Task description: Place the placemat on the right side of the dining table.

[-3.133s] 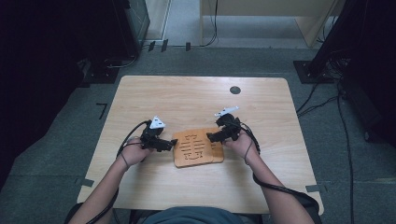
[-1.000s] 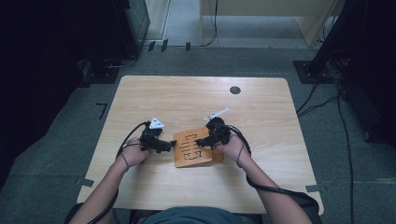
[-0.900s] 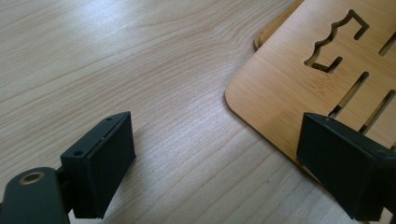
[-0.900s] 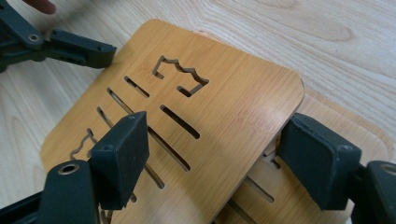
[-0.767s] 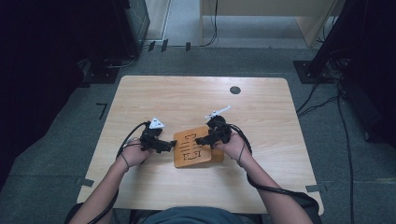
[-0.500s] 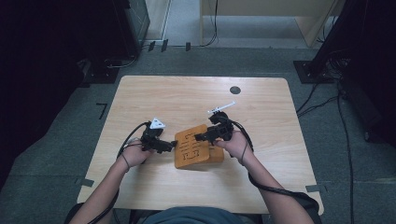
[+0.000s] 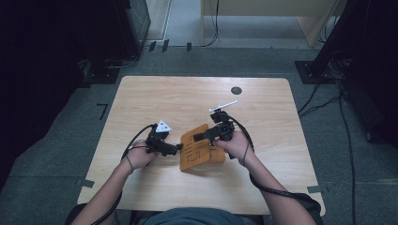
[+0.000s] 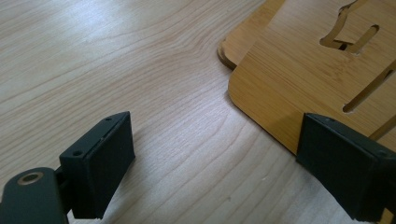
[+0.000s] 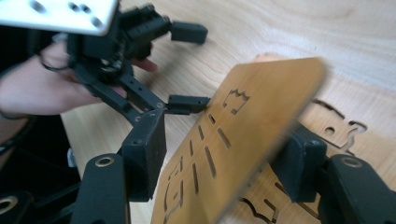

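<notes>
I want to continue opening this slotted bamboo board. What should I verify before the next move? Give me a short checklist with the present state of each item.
1. Upper slotted bamboo panel lifted off the lower bamboo panel: ok, it is tilted up.
2. Upper panel between the jaws of the right gripper: ok; the jaws have just been closing.
3. Pads pressing firmly on that panel: cannot tell.
4. Left gripper open and ready: ok, the jaws are wide apart over the light wooden table.
5. Left gripper steadying the board: not ok, it grips nothing.
</notes>
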### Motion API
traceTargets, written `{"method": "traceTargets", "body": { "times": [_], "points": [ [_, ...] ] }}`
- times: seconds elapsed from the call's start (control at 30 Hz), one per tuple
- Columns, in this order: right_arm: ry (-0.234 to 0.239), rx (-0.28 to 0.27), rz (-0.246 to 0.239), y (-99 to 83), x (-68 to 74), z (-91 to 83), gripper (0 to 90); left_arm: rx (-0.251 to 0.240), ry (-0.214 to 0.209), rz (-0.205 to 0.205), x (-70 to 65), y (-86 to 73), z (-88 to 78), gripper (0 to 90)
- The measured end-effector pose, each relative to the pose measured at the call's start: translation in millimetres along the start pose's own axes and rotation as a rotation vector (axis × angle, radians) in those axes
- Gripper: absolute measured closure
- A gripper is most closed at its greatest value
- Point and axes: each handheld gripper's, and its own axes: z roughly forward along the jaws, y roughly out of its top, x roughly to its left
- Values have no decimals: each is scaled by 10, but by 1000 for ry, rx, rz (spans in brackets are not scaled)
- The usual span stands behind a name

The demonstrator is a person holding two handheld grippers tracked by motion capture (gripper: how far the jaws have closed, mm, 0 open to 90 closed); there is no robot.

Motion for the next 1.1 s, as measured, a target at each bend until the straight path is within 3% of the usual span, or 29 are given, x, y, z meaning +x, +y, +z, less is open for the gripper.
{"method": "traceTargets", "body": {
  "times": [0.13,0.23,0.37,0.53,0.67,0.77,0.87,0.93,1.1],
  "points": [
    [-11,26,24,-22,-72,99,390,-16,-11,13,14,-16,3,100],
    [-14,39,7,-47,-97,141,324,-29,-18,16,20,-31,7,97],
    [14,47,29,-47,-111,157,286,-33,-19,22,25,-40,6,96],
    [-6,36,54,-34,-161,117,508,-35,-18,30,29,-42,8,96],
    [-29,56,56,-36,-189,123,617,-37,-12,50,37,-47,14,96],
    [-25,72,96,-38,-199,125,679,-36,-12,50,40,-47,14,96],
    [18,67,162,-25,-237,110,744,-36,-14,46,48,-46,13,97],
    [73,61,211,-18,-265,89,797,-39,-11,40,51,-45,16,97],
    [142,70,281,-30,-331,72,838,-48,-29,16,91,-51,0,96]
  ]
}}
